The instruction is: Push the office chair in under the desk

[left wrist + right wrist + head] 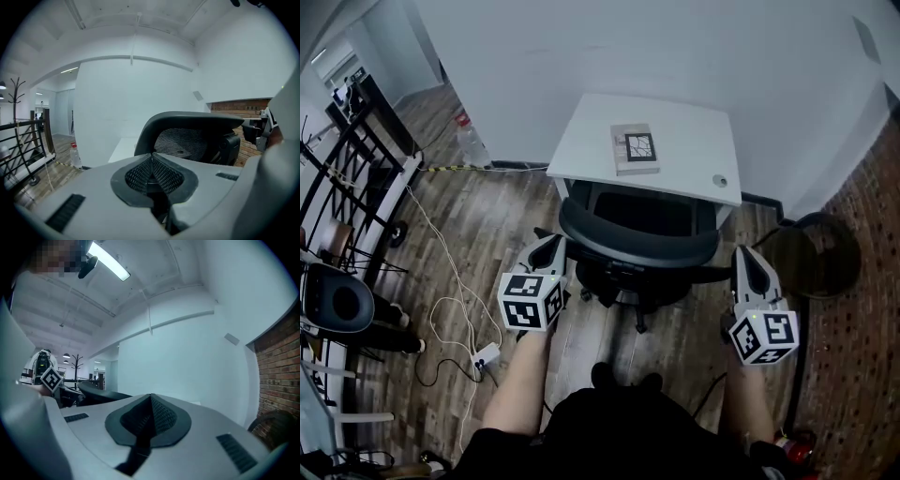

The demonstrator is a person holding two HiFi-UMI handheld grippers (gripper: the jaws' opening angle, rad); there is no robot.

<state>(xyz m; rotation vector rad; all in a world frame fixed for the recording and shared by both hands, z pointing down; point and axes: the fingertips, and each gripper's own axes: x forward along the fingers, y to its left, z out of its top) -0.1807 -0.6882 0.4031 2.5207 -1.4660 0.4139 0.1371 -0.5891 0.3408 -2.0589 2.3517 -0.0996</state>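
Observation:
A black office chair point(639, 242) stands with its seat under the white desk point(581, 141) and its curved backrest point(187, 126) toward me. My left gripper point(551, 246) is shut and empty, its tip at the left end of the backrest; whether it touches is unclear. My right gripper point(748, 258) is shut too, holding nothing, just off the backrest's right end. In the left gripper view the mesh back fills the middle. In the right gripper view the backrest point(96, 391) shows at the left.
A grey book point(635, 148) and a small round fitting point(719, 181) lie on the desk. White cables and a power strip point(486, 355) trail on the wood floor at left, by a water bottle point(470, 139). A round dark stool point(811, 251) sits right, by the brick wall point(862, 309).

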